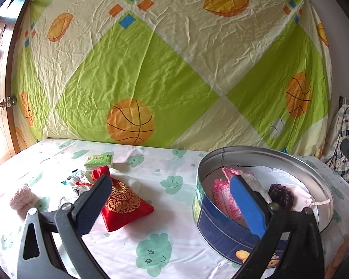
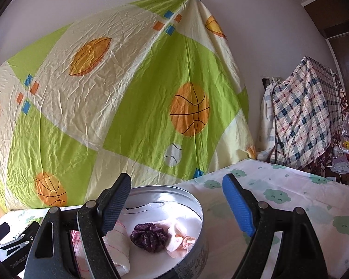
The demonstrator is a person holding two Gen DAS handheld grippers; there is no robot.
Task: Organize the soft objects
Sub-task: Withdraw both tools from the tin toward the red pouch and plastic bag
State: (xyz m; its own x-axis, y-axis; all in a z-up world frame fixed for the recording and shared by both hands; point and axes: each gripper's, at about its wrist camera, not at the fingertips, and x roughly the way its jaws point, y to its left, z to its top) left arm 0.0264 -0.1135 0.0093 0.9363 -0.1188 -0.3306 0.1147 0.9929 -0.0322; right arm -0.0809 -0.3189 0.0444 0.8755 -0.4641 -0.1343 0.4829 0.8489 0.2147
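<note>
Hung as a backdrop behind the worktop: patterned sheet [image 1: 151, 53], green and cream with basketballs, pinned at an upper corner, presumably to screen the wall.

Spread flat beneath everything: cloud-print cloth on the worktop [image 1: 165, 162].

Set at the right of the worktop as the collecting vessel: round tin [image 1: 221, 223], lid off, metal wall open upward so soft items could be dropped in from above. Already inside: pink crochet piece [image 1: 223, 195], white cloth roll [image 2: 118, 239], purple scrunchie [image 2: 150, 233] near the centre, pale pink pouch [image 2: 178, 234] beside it.

Poised low over the worktop between tin and loose items: left tongs [image 1: 172, 207], spread wide, nothing between the pads. Held above the tin's rim: right tongs [image 2: 176, 207], likewise spread wide and empty.

Left unsorted, well apart from the tin: red embroidered pouch [image 1: 123, 202], lying flat just beside the left tongs' dark pad and judged the likeliest next pick; green tissue pack [image 1: 98, 161] behind it; pink knitted roll [image 1: 21, 196] nearest the left edge; printed wrappers [image 1: 78, 181] between, too small to identify.
</note>
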